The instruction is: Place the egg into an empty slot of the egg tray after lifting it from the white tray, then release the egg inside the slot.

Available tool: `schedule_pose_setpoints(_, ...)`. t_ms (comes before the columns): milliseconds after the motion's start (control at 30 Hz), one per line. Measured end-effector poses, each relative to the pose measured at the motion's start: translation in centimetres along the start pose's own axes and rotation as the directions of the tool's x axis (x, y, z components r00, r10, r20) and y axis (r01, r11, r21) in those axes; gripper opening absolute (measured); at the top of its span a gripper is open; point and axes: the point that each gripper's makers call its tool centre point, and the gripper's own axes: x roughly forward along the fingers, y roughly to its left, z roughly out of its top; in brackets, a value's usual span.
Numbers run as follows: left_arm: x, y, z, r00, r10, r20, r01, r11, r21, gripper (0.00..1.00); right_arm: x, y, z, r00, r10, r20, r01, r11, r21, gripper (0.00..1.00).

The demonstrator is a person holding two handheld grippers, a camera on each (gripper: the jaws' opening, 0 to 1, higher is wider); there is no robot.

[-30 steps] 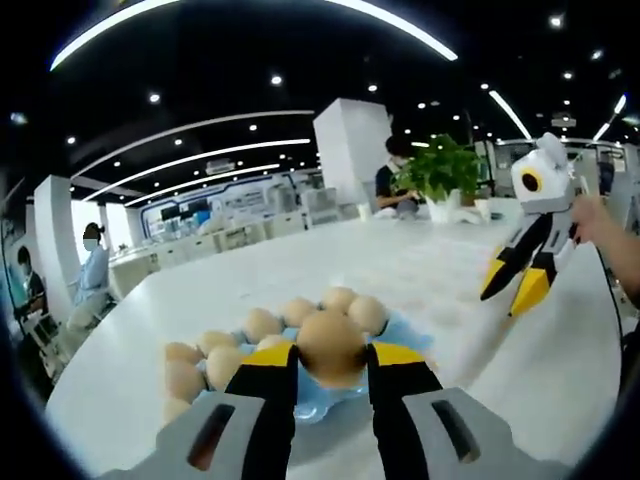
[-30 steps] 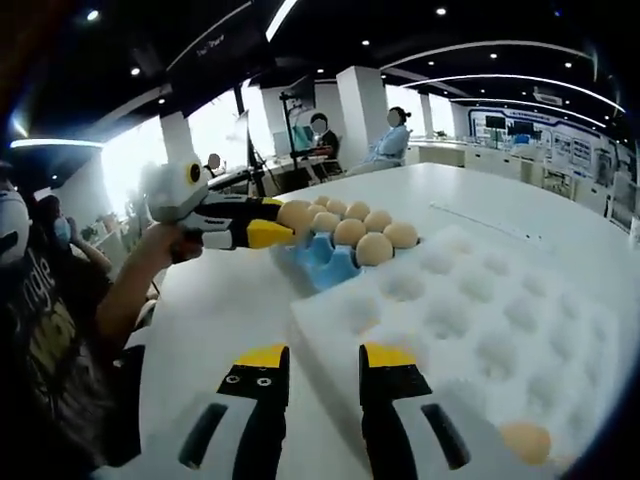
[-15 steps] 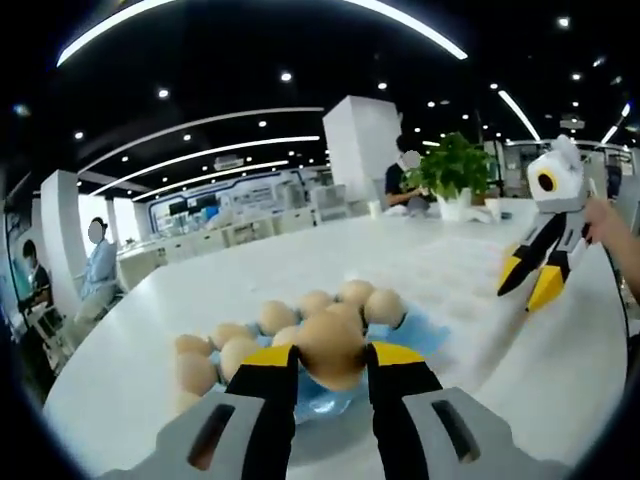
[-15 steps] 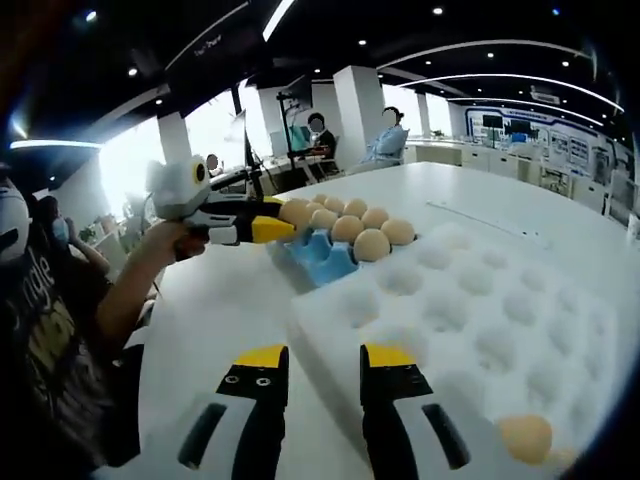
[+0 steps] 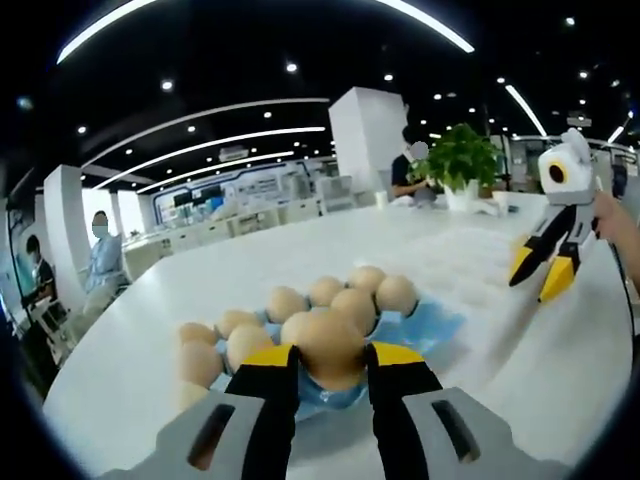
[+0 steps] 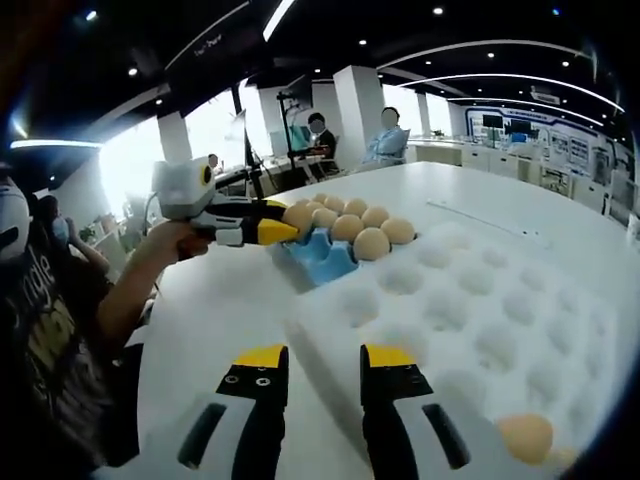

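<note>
In the left gripper view, a brown egg (image 5: 330, 347) is clamped between the jaws of the left claw (image 5: 330, 358) at lower centre, just above the blue egg tray (image 5: 425, 328). In the right gripper view, the right claw (image 6: 324, 362) is seen spread and holding nothing over the white tray (image 6: 470, 320), with a single egg (image 6: 526, 437) lying at lower right on the white tabletop (image 6: 220, 300).
</note>
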Motion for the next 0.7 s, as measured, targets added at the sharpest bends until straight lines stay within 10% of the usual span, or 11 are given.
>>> schedule_pose_setpoints(700,-0.1,0.2,0.6,1.0,-0.004,-0.016,0.005,0.999,0.033,0.25,-0.2,0.2,0.4,1.0,0.007,0.0,-0.007,1.0,-0.02,0.3)
